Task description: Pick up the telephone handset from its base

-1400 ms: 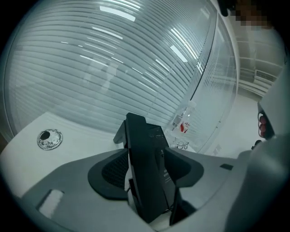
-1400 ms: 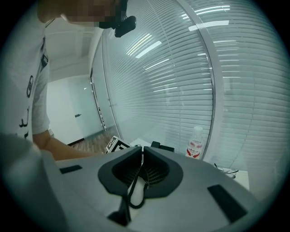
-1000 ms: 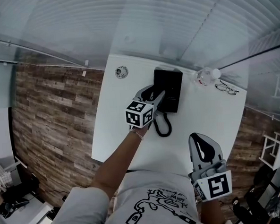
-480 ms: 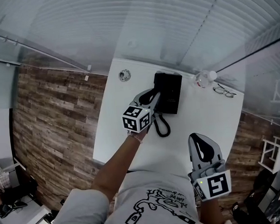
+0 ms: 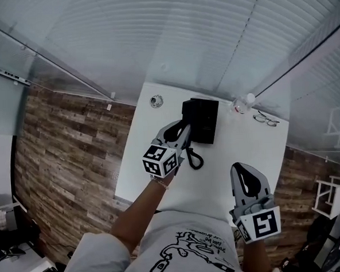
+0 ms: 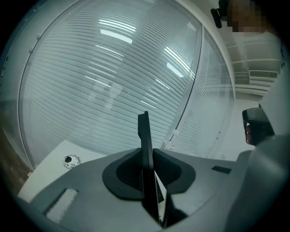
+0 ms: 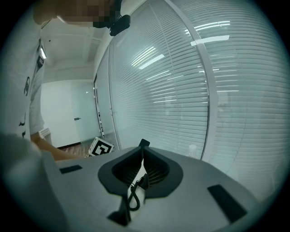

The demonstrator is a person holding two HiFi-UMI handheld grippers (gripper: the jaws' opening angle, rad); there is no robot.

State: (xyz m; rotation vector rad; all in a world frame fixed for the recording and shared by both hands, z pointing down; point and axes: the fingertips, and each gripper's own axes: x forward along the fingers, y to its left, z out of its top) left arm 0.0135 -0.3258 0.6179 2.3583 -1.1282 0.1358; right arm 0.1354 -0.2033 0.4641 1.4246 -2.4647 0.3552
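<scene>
The black telephone base [image 5: 202, 120] stands at the back middle of the white table [image 5: 248, 148]. My left gripper [image 5: 183, 130] hangs just left of the base. Its jaws have just been closing and are shut on the black handset [image 6: 145, 136], which stands edge-on between them in the left gripper view. The coiled cord [image 5: 194, 158] hangs from the handset down to the table. My right gripper [image 5: 244, 169] is shut and holds nothing, near the table's front right; between its jaws the cord [image 7: 133, 195] shows.
A small round object [image 5: 156, 100] lies at the table's back left. A clear bottle [image 5: 241, 104] and a pair of glasses [image 5: 263, 119] sit at the back right. Slatted blinds close off the far side, and wooden floor runs along the left.
My left gripper has shut on the handset and risen with it, away from the base and toward me. The right gripper has risen a little.
</scene>
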